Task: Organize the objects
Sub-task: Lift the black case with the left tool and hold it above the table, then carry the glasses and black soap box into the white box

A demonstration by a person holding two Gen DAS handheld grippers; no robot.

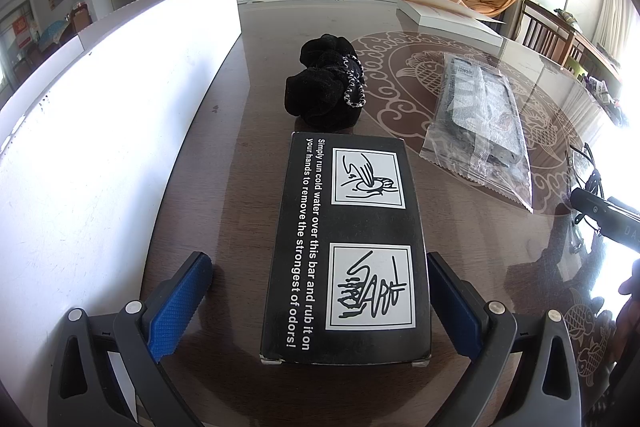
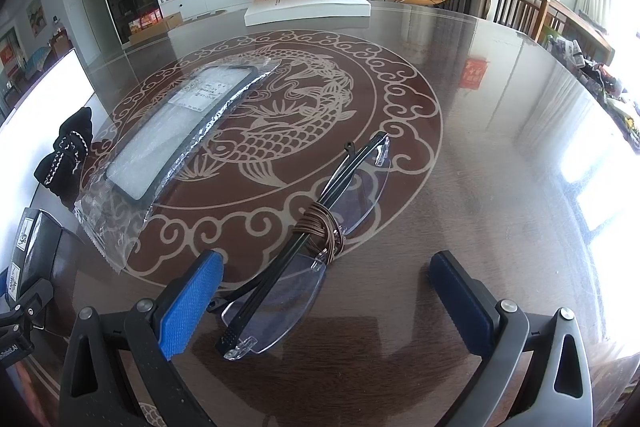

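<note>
A black box [image 1: 348, 247] with white printed text lies flat on the dark glass-topped table [image 1: 256, 75], between the open fingers of my left gripper [image 1: 320, 291]; the right pad is close to its side, the left pad stands apart. A black fuzzy scrunchie [image 1: 326, 83] with a chain lies just beyond the box. A phone case in clear plastic wrap [image 1: 480, 123] lies to the right. In the right wrist view, folded rimless glasses [image 2: 308, 247] bound with a brown cord lie between the open fingers of my right gripper [image 2: 328, 291], nearer the left pad.
A long white board [image 1: 100, 115] stands along the table's left side. A flat white box [image 2: 308, 9] lies at the far edge. The wrapped phone case [image 2: 176, 131] and scrunchie [image 2: 68, 151] sit left of the glasses. Wooden chairs [image 2: 520, 7] stand to the right.
</note>
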